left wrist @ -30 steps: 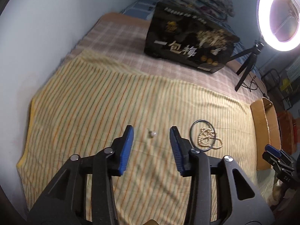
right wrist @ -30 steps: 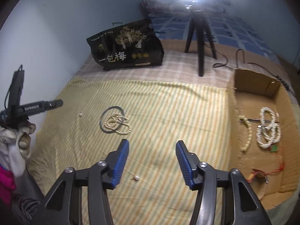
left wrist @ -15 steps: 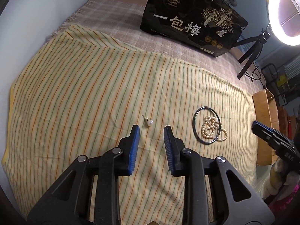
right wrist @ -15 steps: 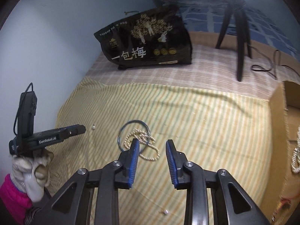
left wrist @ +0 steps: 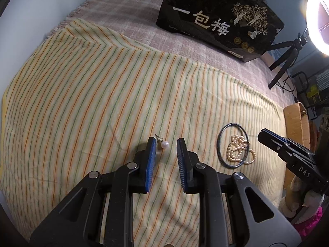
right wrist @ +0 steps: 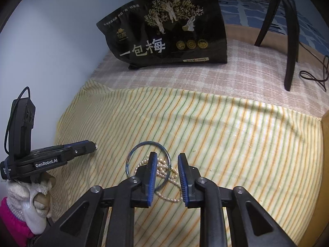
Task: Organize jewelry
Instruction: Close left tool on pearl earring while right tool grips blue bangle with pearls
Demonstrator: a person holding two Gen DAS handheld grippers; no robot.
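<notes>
A small pearl stud earring (left wrist: 163, 143) lies on the striped yellow cloth (left wrist: 102, 103). My left gripper (left wrist: 165, 144) is open, low over the cloth, with the earring between its fingertips near the left one. A dark blue bangle (left wrist: 233, 145) and a pearl strand (left wrist: 239, 150) lie to the right. In the right wrist view my right gripper (right wrist: 167, 159) is open, its fingers straddling the pearl strand (right wrist: 164, 167) and the near side of the bangle (right wrist: 144, 144). The left gripper (right wrist: 90, 145) shows at the left there, the right gripper (left wrist: 265, 135) at the right in the left view.
A black snack bag (left wrist: 220, 18) stands at the back on the checked blanket. A ring light (left wrist: 317, 16) on a black tripod (right wrist: 287, 41) stands at the back right. A cardboard box (left wrist: 296, 121) lies at the cloth's right edge. A wall runs along the left.
Both grippers moved forward and down. The left one now brackets the earring; the right one now straddles the pearls and bangle. Both jaw gaps are narrower than a second ago.
</notes>
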